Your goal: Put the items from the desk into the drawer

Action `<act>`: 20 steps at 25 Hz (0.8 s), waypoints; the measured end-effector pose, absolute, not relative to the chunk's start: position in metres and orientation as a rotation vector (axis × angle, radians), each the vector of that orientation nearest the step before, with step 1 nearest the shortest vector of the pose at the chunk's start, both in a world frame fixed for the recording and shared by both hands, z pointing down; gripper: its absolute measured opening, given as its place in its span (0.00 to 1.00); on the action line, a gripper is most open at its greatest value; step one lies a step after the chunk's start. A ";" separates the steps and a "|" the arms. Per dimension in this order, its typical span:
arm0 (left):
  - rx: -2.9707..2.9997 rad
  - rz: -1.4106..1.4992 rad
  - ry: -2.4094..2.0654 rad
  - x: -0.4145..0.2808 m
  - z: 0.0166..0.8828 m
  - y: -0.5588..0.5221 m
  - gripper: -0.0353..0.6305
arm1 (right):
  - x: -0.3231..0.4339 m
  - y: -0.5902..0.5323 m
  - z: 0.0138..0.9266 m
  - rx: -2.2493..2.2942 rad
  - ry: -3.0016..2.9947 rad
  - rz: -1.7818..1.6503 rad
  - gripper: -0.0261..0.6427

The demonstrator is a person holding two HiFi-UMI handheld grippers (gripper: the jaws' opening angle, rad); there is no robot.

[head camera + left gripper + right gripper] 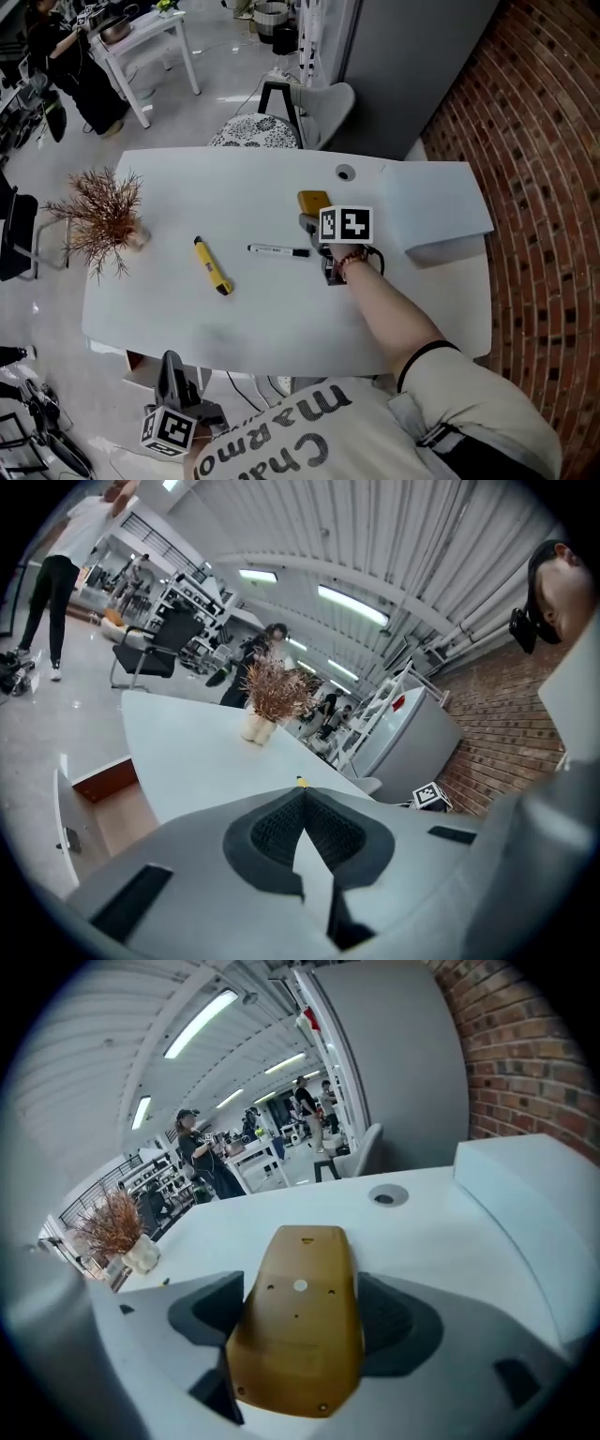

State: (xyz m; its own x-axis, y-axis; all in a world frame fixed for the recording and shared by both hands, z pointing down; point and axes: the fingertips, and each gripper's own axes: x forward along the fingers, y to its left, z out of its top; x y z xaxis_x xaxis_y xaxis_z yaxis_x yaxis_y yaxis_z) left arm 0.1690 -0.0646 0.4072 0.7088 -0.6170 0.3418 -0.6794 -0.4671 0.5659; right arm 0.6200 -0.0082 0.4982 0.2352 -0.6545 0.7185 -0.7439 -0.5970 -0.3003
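Three loose items are seen on the white desk (234, 309): a yellow pen-shaped tool (212, 265), a black-and-white pen (278, 250) to its right, and a mustard-coloured flat case (314, 202) further back. The case is grasped between the jaws of the right gripper (300, 1321), with a face dotted by small holes turned up. Whether it rests on the desk top cannot be told.

The round cable hole (384, 1196) is seen just beyond the case. A raised white box (525, 1199) is set to its right, on the side of the brick wall (534, 187). A dried plant in a vase (105, 217) is placed near the left edge, well apart from the pen, and a chair (281, 127) is parked behind the far edge.

The left gripper (302, 829) is held off the desk, below its near edge, with the jaws pressed together and nothing between them. The drawer (108, 794) is seen open under the near left corner, its brown inside showing. Bare desk top is found between the plant and the yellow tool, and along the whole near edge.
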 end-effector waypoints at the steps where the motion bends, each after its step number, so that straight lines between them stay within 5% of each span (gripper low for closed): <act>1: 2.221 0.115 -0.975 0.168 0.405 -0.062 0.06 | 0.616 -0.003 0.496 2.397 -1.360 1.326 0.62; 20: 2.292 0.028 -0.885 0.176 0.379 0.002 0.06 | 0.541 0.062 0.422 2.522 -1.697 1.541 0.62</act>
